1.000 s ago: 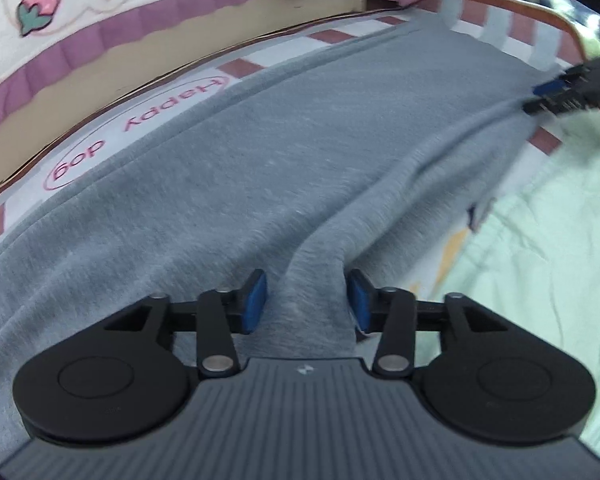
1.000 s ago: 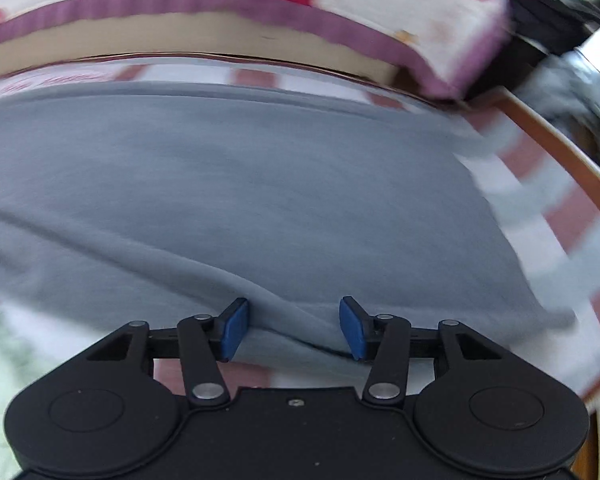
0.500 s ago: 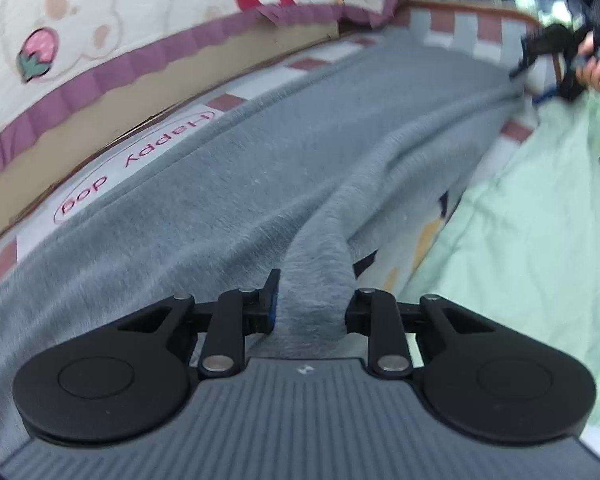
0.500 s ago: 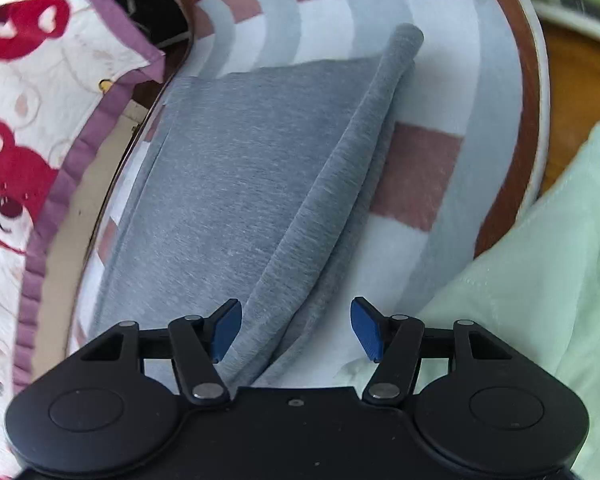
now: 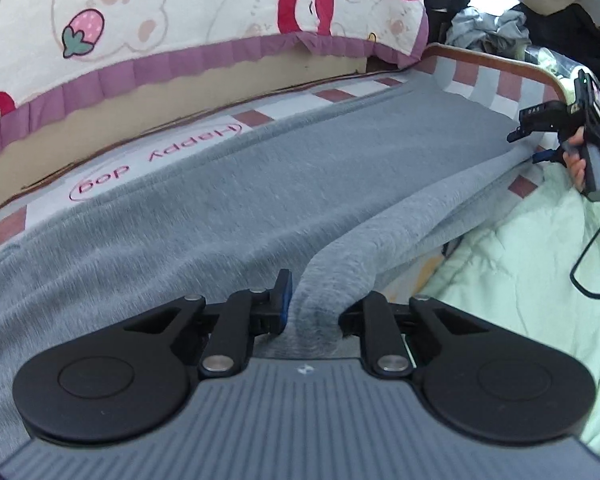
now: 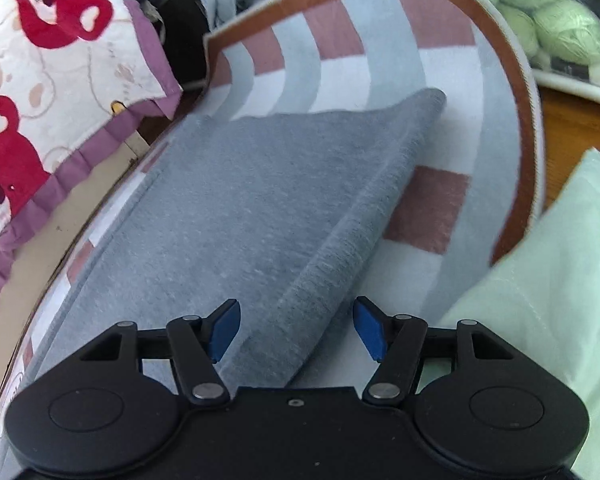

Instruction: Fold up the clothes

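Grey fleece garment (image 5: 260, 184) lies spread over a striped mat (image 5: 228, 130) beside a bear-print quilt (image 5: 180, 12); in the left wrist view the left tongs (image 5: 312, 312) pinch a raised ridge of it, with mint fabric (image 5: 520, 280) alongside. From the right wrist, the right tongs (image 6: 296, 332) stand wide, straddling the garment's folded edge (image 6: 340, 248) without clamping it.

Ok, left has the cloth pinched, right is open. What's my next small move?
Probably close the right claw on the raised fold of the grey cloth between its jaws. The left claw is clamped on the other end, so both ends would be held for carrying the fold over.
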Demonstrator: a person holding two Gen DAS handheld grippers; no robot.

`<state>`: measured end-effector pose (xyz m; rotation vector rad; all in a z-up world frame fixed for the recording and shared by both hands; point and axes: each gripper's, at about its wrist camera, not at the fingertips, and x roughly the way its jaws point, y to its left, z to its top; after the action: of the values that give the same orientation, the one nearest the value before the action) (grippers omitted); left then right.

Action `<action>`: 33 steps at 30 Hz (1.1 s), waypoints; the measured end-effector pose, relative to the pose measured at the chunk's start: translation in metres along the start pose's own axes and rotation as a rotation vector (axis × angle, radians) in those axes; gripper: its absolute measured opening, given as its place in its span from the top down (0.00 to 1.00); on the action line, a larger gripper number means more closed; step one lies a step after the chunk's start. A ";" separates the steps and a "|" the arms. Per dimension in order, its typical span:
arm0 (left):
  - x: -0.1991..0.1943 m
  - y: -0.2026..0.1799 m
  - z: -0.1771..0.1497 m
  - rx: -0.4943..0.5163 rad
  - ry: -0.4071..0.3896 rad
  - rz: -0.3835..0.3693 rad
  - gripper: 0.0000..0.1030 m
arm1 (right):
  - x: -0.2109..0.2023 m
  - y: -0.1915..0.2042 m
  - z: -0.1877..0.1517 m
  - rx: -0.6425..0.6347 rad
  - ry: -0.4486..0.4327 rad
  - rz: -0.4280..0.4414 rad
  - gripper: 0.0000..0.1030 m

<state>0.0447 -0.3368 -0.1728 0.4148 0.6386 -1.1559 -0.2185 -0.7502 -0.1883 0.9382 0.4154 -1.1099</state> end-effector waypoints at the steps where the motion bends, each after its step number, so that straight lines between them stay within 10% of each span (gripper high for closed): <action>1: 0.000 0.001 0.000 -0.007 -0.003 0.002 0.85 | 0.003 -0.003 0.003 0.022 -0.014 0.003 0.62; 6: 0.000 0.002 0.002 -0.024 -0.016 0.016 0.85 | 0.012 -0.013 0.010 0.122 -0.082 0.018 0.90; 15: 0.010 0.010 0.028 -0.009 0.014 0.130 0.86 | 0.038 0.115 0.060 -0.402 -0.194 0.024 0.92; 21: 0.036 0.042 0.046 -0.087 0.033 0.175 0.86 | 0.110 0.173 0.084 -0.476 0.009 0.076 0.92; 33: 0.090 0.063 0.057 -0.114 0.140 0.273 0.85 | 0.141 0.167 0.097 -0.543 0.210 0.061 0.91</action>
<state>0.1414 -0.4130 -0.1903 0.4732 0.7411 -0.8322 -0.0249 -0.8876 -0.1603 0.5788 0.8084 -0.7832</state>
